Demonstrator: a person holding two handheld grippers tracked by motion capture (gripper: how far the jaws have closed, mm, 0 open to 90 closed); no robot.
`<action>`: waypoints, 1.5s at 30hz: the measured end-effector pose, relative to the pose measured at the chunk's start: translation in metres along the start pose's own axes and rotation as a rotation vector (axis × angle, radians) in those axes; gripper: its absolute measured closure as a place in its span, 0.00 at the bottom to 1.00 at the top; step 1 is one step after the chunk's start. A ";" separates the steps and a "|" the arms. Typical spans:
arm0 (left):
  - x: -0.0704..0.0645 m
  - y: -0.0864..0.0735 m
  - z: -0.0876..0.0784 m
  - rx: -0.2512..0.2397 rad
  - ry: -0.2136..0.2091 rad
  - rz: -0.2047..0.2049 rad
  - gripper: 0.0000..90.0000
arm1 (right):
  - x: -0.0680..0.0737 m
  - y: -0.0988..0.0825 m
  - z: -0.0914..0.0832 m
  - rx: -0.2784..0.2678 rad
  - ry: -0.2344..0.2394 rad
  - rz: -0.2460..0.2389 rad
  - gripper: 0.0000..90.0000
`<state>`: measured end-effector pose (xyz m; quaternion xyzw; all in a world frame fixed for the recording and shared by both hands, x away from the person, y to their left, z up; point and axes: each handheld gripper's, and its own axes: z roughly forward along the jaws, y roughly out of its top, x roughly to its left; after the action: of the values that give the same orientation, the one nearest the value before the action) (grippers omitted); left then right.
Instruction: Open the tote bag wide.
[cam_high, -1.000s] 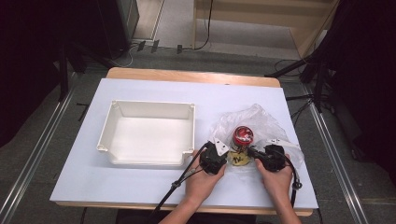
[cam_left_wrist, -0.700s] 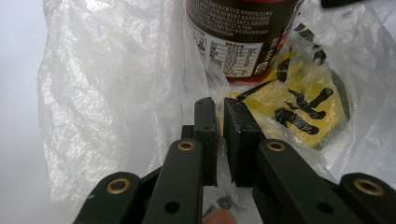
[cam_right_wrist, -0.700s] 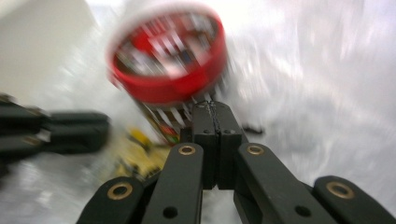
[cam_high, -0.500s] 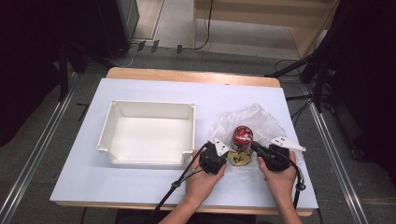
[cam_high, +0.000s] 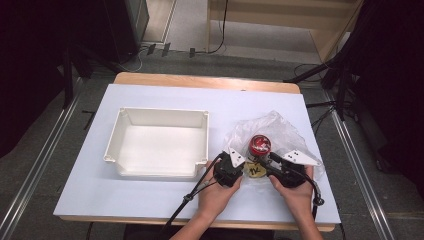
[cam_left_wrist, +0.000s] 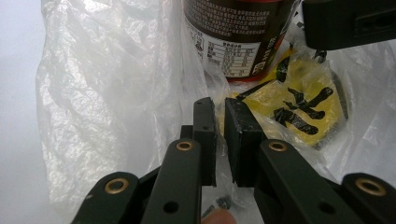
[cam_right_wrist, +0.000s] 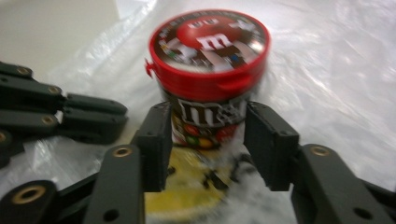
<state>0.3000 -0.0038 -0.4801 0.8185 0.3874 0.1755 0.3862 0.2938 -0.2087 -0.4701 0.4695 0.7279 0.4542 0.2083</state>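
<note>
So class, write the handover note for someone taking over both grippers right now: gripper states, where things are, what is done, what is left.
Left gripper: jaws nearly shut, pinching the clear plastic bag near its edge.
Right gripper: open, jaws on either side of the red-lidded candy tub, not yet clamped.
The tub stands upright on the bag, with a yellow packet lying at its base.
The white tray sits to the left, with nothing in it.
Done: bag pinned, tub bracketed.
Left, probably: close on the tub, lift it off the bag, perhaps move it to the tray.
</note>
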 end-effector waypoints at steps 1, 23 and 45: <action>0.000 0.000 0.000 0.000 -0.001 0.000 0.92 | 0.003 0.001 0.006 0.003 -0.021 -0.004 0.48; 0.000 0.000 0.000 0.002 -0.004 0.002 0.95 | 0.008 0.010 0.047 0.016 -0.093 0.013 0.26; 0.004 -0.012 -0.026 -0.111 -0.072 -0.005 0.80 | 0.011 0.010 0.041 0.035 -0.098 0.000 0.29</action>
<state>0.2812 0.0165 -0.4728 0.8007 0.3649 0.1661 0.4451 0.3235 -0.1790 -0.4803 0.4946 0.7248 0.4178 0.2356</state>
